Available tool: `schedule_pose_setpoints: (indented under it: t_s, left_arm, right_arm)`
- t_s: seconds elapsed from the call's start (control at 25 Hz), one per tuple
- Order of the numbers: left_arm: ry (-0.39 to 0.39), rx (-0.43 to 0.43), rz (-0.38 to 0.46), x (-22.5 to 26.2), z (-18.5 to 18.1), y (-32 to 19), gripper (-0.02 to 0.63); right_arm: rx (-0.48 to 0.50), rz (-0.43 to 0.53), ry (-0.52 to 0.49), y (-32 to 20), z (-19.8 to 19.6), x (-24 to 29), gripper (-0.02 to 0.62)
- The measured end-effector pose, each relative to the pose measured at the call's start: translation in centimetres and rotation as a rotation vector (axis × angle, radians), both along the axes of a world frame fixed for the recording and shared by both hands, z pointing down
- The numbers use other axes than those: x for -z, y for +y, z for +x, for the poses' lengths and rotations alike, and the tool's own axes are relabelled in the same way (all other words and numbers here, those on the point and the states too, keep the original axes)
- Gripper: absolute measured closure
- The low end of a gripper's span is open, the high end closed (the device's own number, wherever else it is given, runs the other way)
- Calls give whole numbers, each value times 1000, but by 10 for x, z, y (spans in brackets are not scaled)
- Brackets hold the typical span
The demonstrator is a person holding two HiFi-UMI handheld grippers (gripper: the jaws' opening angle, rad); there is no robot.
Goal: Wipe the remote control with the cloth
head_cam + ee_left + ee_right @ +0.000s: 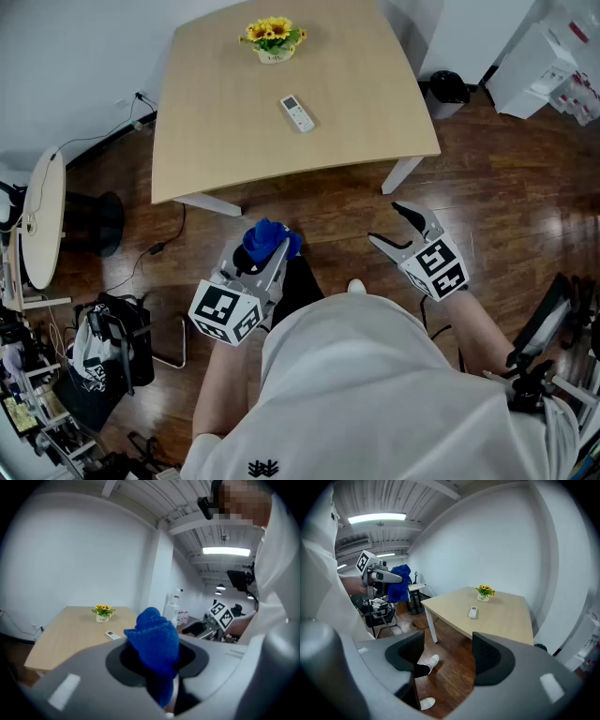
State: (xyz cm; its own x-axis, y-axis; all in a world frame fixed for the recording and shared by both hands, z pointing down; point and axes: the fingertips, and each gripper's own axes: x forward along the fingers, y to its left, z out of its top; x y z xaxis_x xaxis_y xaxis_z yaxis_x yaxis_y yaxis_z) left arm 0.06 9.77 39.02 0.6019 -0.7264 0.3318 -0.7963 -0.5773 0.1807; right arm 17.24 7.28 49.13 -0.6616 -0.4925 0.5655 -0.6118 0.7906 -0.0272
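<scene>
My left gripper [269, 251] jaws pinched the soft, light cloth [154, 639], my right gripper [382, 222] jaws gaped empty, and the remote [298, 113] lay mid-counter [206, 141], likely light, rigid and slick, best pinned by its long edges.

One blue fuzzy cloth [154, 639]: soft, napped, matt pile. Small white plastic remote control [298, 113], 12 o'clock: smooth, faint sheen. Pale wood-grain rectangular tabletop [244, 141]: smooth, matt. Dark brown plank floor [328, 202], 3 to 9 o'clock: glossy, reflective. Right gripper [447, 656]: matt grey plastic shell, finely ribbed black pads [490, 660]. Person's white shirt [375, 394], 6 o'clock: plain matt cloth.
</scene>
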Motion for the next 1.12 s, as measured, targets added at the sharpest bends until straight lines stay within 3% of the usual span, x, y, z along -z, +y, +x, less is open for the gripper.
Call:
schedule_pose_setpoints:
  t_s: [0.4, 0.72, 1.12]
  left_arm:
    - [45, -134, 28, -6, -72, -122, 460]
    - [47, -249, -18, -21, -136, -173, 462]
    - [71, -179, -46, -21, -152, -198, 460]
  right_arm:
    - [-91, -35, 71, -90, -74, -10, 273]
    - [-181, -30, 111, -172, -143, -37, 274]
    - [-228, -100, 135, -264, -175, -113, 273]
